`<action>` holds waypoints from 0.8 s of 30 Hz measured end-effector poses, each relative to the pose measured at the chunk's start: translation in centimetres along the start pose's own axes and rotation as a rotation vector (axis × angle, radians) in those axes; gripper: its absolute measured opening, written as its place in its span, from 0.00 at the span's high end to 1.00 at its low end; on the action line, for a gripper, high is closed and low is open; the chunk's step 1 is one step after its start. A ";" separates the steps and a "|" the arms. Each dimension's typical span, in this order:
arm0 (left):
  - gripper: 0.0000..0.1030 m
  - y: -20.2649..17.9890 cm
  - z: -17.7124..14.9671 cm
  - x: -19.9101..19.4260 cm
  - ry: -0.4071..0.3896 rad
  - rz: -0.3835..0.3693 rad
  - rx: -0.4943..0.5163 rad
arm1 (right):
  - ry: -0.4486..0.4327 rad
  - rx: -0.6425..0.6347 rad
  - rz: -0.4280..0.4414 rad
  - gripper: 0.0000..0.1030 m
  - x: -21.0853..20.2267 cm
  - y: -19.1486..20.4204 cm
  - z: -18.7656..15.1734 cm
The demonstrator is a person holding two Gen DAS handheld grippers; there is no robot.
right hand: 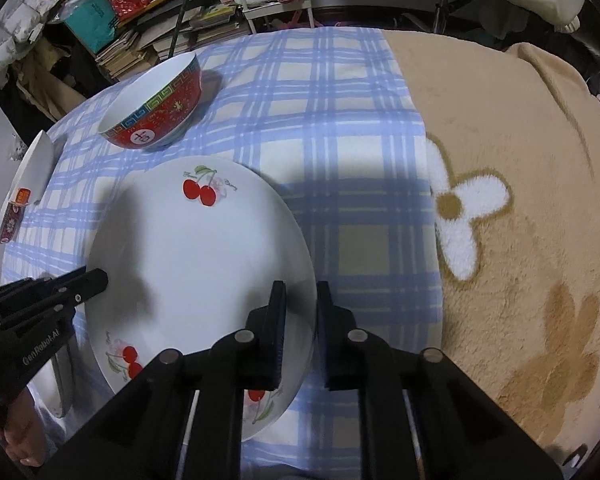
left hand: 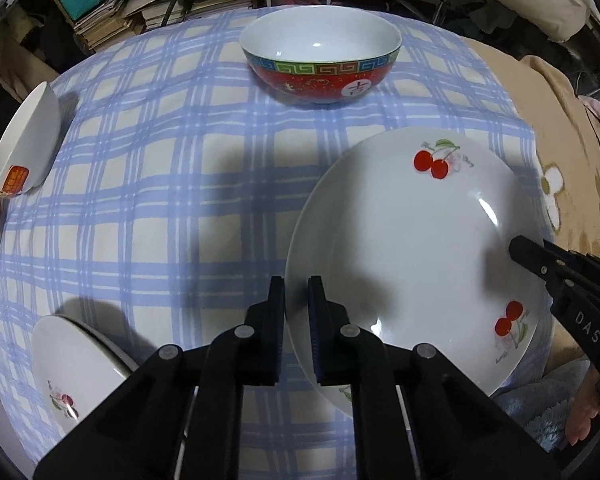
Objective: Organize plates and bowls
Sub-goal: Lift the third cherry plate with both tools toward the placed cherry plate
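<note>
checked cloth (left hand: 148,208); cherry plate (left hand: 412,240) rims pinched by left fingers (left hand: 278,320), right fingers (right hand: 278,320).

Bare cloth (left hand: 140,208) betw plate (left hand: 412,248) & bowl (left hand: 320,60)

Two cherry plates (left hand: 412,248) (left hand: 72,364), two bowls (left hand: 320,60) (left hand: 28,144), two hand-held grippers (left hand: 296,300) (right hand: 300,300)
</note>
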State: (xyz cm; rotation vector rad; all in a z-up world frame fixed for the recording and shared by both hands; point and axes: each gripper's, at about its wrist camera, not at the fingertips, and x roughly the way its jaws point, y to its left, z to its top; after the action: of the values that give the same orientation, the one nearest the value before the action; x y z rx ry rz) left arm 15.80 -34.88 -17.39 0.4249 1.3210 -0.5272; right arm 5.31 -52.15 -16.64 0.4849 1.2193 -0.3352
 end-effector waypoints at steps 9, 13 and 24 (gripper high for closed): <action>0.89 1.9 -0.3 -3.7 -0.031 -0.020 -0.022 | -0.024 -0.044 0.000 0.85 -1.8 1.4 0.4; 0.89 2.9 -0.7 -5.5 -0.048 -0.032 -0.045 | -0.037 -0.059 0.019 0.85 -3.0 2.4 0.5; 0.89 7.7 -2.9 -9.4 -0.109 0.018 -0.092 | -0.075 -0.129 0.074 0.85 -5.4 7.8 0.2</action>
State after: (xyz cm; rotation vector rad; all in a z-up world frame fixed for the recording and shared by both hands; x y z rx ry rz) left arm 16.47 -25.87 -8.80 0.3271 1.2310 -0.4665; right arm 7.61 -45.73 -10.09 0.4018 1.1392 -0.2082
